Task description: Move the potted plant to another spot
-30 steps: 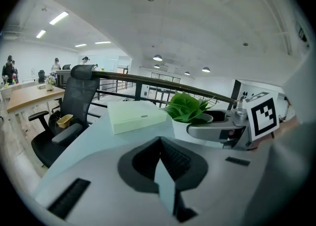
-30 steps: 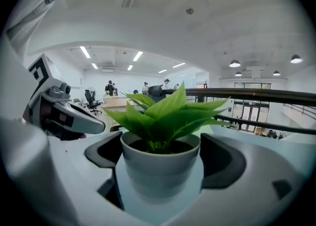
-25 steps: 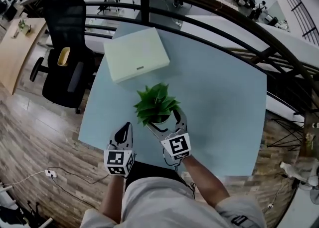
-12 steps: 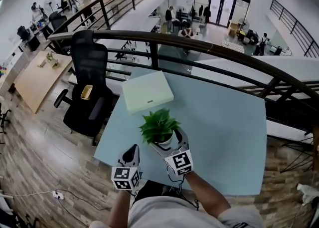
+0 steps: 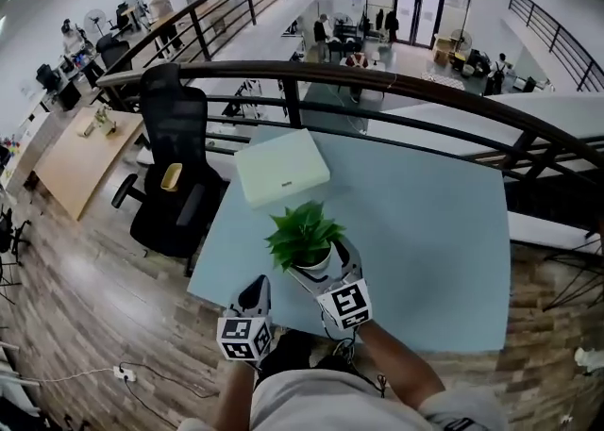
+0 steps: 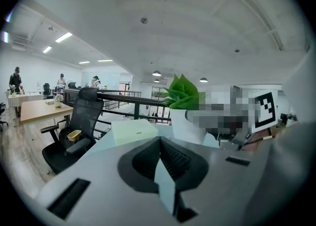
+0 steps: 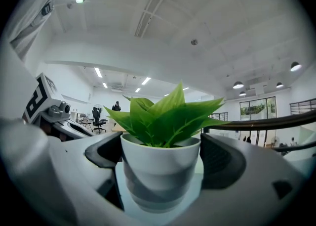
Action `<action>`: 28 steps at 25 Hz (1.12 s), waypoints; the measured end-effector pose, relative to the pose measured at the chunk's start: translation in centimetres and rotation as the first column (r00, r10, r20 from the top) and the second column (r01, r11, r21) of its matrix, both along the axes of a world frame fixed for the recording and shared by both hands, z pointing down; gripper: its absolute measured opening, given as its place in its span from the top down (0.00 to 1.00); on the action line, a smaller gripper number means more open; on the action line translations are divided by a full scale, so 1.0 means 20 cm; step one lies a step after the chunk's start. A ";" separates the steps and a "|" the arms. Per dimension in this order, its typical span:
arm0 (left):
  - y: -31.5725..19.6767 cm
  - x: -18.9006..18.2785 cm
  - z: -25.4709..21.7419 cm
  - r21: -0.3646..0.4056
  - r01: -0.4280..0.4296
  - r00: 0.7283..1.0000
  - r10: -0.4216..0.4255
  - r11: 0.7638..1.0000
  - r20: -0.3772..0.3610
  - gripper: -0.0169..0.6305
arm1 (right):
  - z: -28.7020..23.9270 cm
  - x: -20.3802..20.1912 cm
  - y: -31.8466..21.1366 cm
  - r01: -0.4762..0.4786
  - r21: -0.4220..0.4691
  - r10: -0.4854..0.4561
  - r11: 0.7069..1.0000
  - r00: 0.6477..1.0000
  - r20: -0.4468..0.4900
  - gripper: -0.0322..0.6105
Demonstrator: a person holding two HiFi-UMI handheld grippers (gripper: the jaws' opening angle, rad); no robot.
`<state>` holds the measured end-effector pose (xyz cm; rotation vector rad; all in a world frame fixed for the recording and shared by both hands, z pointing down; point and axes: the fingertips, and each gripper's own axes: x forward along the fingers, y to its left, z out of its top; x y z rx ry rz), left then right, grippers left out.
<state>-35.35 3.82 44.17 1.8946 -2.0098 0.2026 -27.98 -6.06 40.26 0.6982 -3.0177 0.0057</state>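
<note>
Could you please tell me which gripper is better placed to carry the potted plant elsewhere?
Right. The right gripper has its fingers against both sides of the potted plant. The left gripper is shut, empty, and off to the side.

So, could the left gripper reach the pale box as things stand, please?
Probably yes: the left gripper holds nothing, and bare table lies between it and the pale box, left of the potted plant.
</note>
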 end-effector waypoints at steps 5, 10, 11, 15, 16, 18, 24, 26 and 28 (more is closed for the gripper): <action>-0.14 -0.02 -0.01 0.021 -0.096 0.995 0.097 0.995 -0.016 0.95 | 0.00 0.03 -0.03 -0.077 -0.024 0.077 0.997 0.997 -0.002 0.19; -0.27 -0.08 0.02 0.017 -0.251 0.968 0.251 0.968 -0.017 0.95 | 0.03 0.02 -0.07 -0.221 -0.045 0.220 0.974 0.975 -0.006 0.19; -0.30 -0.09 0.02 0.016 -0.285 0.958 0.286 0.958 -0.011 0.95 | 0.04 0.03 -0.08 -0.254 -0.052 0.254 0.966 0.967 0.003 0.19; -0.39 -0.06 0.07 0.000 -0.422 0.906 0.422 0.906 -0.008 0.95 | 0.06 0.10 -0.10 -0.388 -0.079 0.390 0.918 0.921 0.015 0.19; -0.41 -0.05 0.08 -0.001 -0.455 0.891 0.455 0.891 -0.009 0.95 | 0.07 0.13 -0.10 -0.418 -0.078 0.420 0.905 0.907 0.013 0.19; -0.45 -0.01 0.10 -0.003 -0.516 0.857 0.516 0.857 -0.008 0.95 | 0.07 0.18 -0.10 -0.478 -0.073 0.480 0.875 0.877 0.011 0.19; -0.50 0.31 0.09 0.000 -0.697 0.717 0.697 0.717 -0.022 0.95 | 0.04 0.51 -0.01 -0.655 -0.062 0.656 0.753 0.755 -0.009 0.19; -0.49 0.48 0.09 0.001 -0.755 0.655 0.755 0.656 -0.021 0.95 | 0.02 0.66 0.04 -0.706 -0.051 0.707 0.706 0.707 -0.015 0.19; -0.48 0.64 0.07 0.010 -0.799 0.601 0.799 0.601 -0.017 0.95 | 0.00 0.81 0.11 -0.749 -0.042 0.749 0.661 0.662 -0.016 0.19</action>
